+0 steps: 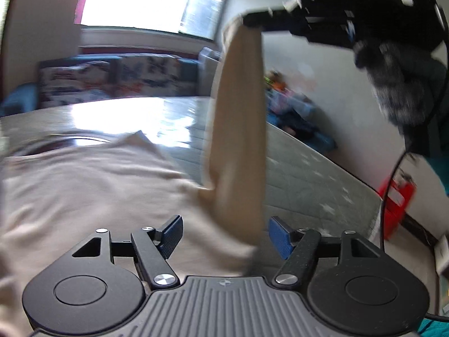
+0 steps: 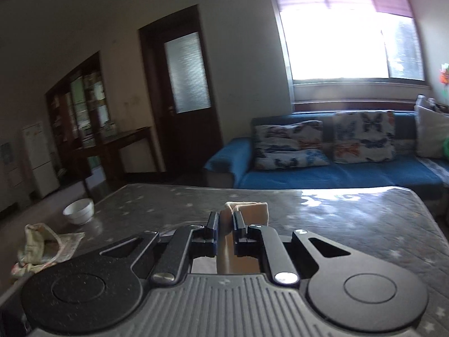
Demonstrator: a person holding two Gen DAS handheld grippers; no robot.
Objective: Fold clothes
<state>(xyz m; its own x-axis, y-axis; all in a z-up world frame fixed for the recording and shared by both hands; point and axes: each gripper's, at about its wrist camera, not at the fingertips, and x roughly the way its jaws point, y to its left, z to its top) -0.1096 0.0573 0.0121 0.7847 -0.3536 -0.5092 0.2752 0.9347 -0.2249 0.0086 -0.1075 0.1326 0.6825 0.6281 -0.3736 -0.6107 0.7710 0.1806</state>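
Left tongs (image 1: 224, 237) low over the beige garment (image 1: 84, 191), and the jaws stand well apart, blue pads (image 1: 171, 234) on either side with nothing pinched between them. The garment lies spread across the desk (image 1: 308, 174), filling the left wrist view from nine o'clock through to the centre, its surface rumpled and a pointed corner sticking up toward eleven o'clock.

Up at one o'clock in that same view, the right tongs (image 1: 254, 22) come in from the right, held by a dark-gloved hand (image 1: 393, 84). One strip of the garment rises from the desk straight up to those tongs, stretched tall between the cloth below and the tips above, its lower end reaching down between the left tongs' open pads.

Over to the right wrist camera: the right tongs (image 2: 224, 221) are closed tight on a fold of the beige garment (image 2: 249, 210), cloth bunching out just past the tips at twelve o'clock and trailing back down between the fingers. Beyond it, the grey star-patterned desk (image 2: 350, 224) runs out toward a blue sofa (image 2: 336, 174) with butterfly cushions (image 2: 289, 146) under a bright window (image 2: 342, 45). At nine o'clock a white bowl (image 2: 79, 210) sits on the desk, and nearer, toward eight o'clock, a crumpled patterned cloth (image 2: 42, 248) lies apart from it.
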